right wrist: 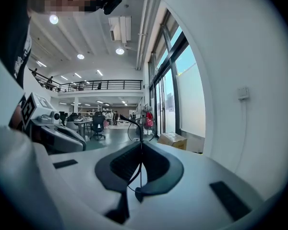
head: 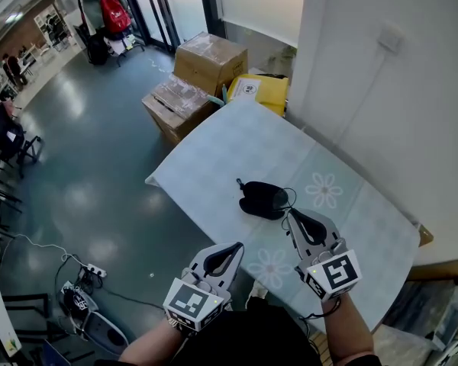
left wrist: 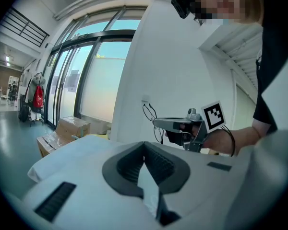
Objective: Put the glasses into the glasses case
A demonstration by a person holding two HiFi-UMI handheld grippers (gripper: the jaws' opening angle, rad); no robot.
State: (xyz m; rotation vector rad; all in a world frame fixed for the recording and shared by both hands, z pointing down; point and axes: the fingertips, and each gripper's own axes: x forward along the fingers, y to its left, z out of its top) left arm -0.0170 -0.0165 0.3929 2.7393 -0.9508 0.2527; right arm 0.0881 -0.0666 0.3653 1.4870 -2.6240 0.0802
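Right gripper clamped on glasses; case just ahead of fingertips. Left gripper closed, empty. Judged: insertion not yet done.

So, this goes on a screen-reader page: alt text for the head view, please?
The right gripper holds wire-framed glasses close to a black glasses case on a pale flower-print table. The left gripper, shut and empty, hovers by the table's edge.
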